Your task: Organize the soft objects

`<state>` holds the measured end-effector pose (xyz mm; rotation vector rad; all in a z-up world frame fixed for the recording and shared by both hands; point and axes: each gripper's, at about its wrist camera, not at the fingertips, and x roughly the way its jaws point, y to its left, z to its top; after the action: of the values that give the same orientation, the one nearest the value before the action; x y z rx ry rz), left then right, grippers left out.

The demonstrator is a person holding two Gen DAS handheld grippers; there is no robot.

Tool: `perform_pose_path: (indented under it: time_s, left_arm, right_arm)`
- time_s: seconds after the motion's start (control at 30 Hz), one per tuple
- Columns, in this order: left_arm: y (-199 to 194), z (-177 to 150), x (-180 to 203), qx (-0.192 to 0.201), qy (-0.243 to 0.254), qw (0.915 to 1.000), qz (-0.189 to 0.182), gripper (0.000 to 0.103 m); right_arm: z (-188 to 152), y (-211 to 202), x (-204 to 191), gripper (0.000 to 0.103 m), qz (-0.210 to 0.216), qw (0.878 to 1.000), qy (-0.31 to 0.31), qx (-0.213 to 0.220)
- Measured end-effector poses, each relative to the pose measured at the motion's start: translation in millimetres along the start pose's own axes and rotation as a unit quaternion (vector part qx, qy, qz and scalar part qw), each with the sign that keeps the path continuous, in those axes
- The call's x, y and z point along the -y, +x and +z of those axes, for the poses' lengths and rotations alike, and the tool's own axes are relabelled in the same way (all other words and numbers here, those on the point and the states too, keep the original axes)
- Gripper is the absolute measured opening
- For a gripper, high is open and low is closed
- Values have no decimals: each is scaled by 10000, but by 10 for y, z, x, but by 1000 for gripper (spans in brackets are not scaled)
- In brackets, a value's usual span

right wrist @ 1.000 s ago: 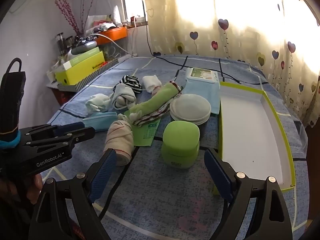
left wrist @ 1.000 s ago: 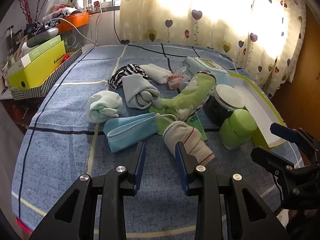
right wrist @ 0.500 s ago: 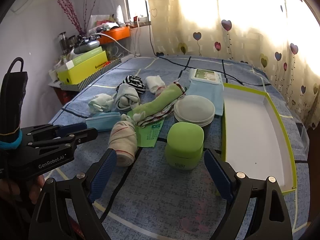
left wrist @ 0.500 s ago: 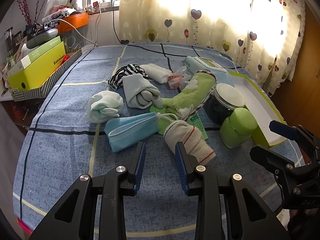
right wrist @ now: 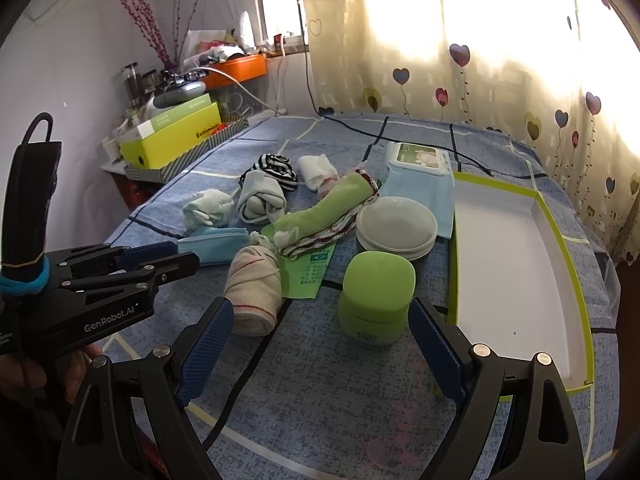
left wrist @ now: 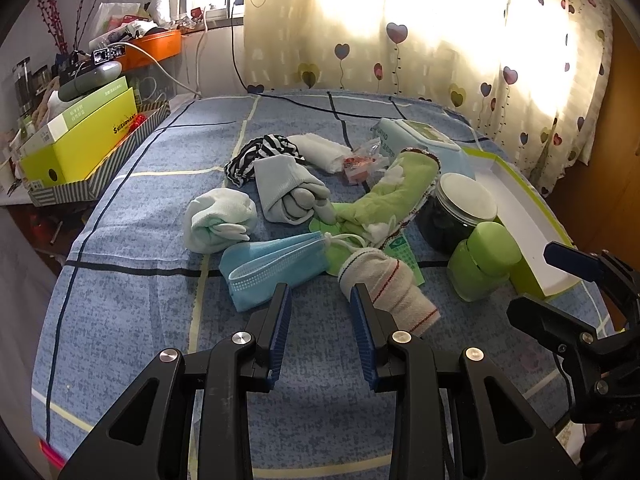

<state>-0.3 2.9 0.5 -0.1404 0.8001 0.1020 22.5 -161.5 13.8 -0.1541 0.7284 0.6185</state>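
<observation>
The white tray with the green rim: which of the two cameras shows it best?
The right wrist view. There the white tray lies almost whole in view, its bare white floor and green rim clear, with nothing inside. The left wrist view catches only a foreshortened strip of it at the right, partly hidden behind the green jar and the right tongs.

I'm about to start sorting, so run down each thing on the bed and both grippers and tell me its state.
Left gripper: open, empty.
Right gripper: open wide, empty.
White tray: empty.
Dark jar: lidded, upright.
Green container: closed, upright.
Striped white sock: rolled.
Blue face mask: folded.
Green towel: rolled.
</observation>
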Motion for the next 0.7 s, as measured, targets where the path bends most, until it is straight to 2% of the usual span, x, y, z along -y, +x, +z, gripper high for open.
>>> perform_pose_path:
  time_s: [0.47,0.7]
  left_arm:
    - [11,-14,0,-12,-88,9999,-122,32]
    - [19,-36,-10,-35,-110,9999,17,32]
  right_arm:
    - [9,-5,4,90,32,10000,-1,14]
    - [5,-19,-31,90,117,9999,-39,46]
